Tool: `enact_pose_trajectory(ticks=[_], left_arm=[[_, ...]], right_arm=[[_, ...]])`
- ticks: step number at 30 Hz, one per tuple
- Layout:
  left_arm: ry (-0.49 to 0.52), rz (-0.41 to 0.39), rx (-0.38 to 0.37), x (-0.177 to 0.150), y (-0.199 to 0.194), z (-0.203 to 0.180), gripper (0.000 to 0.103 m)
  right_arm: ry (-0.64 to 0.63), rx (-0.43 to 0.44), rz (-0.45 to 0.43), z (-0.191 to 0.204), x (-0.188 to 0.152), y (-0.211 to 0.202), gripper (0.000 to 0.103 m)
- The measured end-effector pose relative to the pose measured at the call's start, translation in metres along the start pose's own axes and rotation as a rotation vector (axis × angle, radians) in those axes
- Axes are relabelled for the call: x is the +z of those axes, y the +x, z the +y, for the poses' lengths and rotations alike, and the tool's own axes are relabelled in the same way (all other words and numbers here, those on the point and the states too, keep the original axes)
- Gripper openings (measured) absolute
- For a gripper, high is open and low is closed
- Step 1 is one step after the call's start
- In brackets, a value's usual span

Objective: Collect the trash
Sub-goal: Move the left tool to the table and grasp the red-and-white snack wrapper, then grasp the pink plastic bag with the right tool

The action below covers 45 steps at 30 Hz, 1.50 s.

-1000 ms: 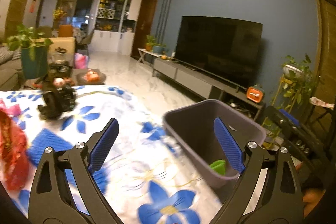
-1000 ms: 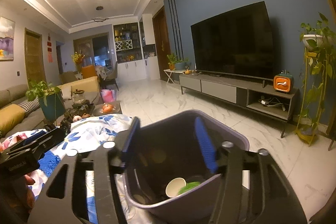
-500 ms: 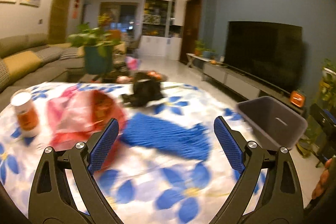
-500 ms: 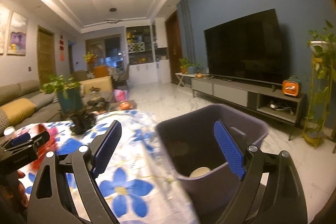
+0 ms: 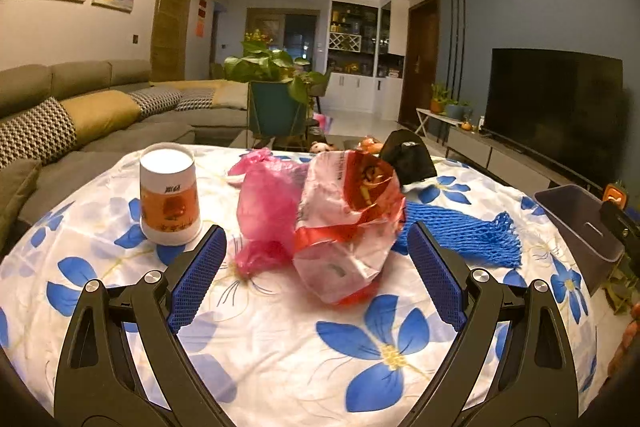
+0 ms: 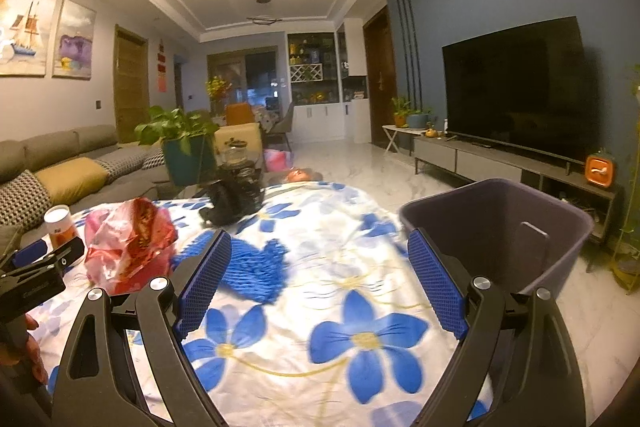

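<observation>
A crumpled red-and-white snack bag (image 5: 348, 223) lies on the flowered tablecloth, with a pink plastic bag (image 5: 264, 211) against its left side. My left gripper (image 5: 316, 247) is open just in front of both, touching neither. A white-and-orange paper cup (image 5: 170, 199) stands upright to the left, and a blue foam net (image 5: 456, 235) lies to the right. My right gripper (image 6: 320, 247) is open and holds nothing, low over the cloth. The blue net (image 6: 256, 267) is ahead on its left, the grey bin (image 6: 500, 227) on its right. The right wrist view also shows the red bag (image 6: 128, 247) and the left gripper (image 6: 48, 255).
The grey bin (image 5: 580, 227) stands off the table's right edge. A black object (image 5: 408, 159) sits at the table's far side behind the bags. Beyond it are a potted plant (image 5: 272, 99), a sofa (image 5: 80, 115) on the left and a TV unit (image 6: 512, 163) on the right.
Both views have swung left, away from the bin and over the table. The left gripper now faces the red bag, pink bag and cup. The right gripper's jaws have widened.
</observation>
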<state>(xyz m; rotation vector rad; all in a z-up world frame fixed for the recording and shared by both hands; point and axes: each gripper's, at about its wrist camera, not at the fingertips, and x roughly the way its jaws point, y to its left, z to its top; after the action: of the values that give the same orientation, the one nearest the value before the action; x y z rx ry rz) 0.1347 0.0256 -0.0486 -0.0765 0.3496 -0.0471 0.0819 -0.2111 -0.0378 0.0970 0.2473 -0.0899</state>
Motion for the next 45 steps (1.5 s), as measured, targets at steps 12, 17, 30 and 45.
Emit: enact_pose_trajectory(ticks=[12,17,30,45], left_arm=[[-0.089,0.16,-0.174,-0.002,0.046,0.019,0.052],[-0.104,0.199,-0.224,-0.004,0.054,0.018,0.032],[-0.082,0.109,-0.269,-0.003,0.028,0.006,0.004],[-0.136,-0.063,-0.03,0.021,-0.043,0.07,0.004]], right_arm=[[-0.054,0.041,0.014,0.031,-0.007,0.016,0.087],[-0.064,0.062,0.03,0.04,-0.01,0.022,0.087],[-0.09,0.103,0.049,0.067,-0.013,0.03,0.087],[-0.107,0.311,0.116,0.153,-0.009,0.07,0.087]])
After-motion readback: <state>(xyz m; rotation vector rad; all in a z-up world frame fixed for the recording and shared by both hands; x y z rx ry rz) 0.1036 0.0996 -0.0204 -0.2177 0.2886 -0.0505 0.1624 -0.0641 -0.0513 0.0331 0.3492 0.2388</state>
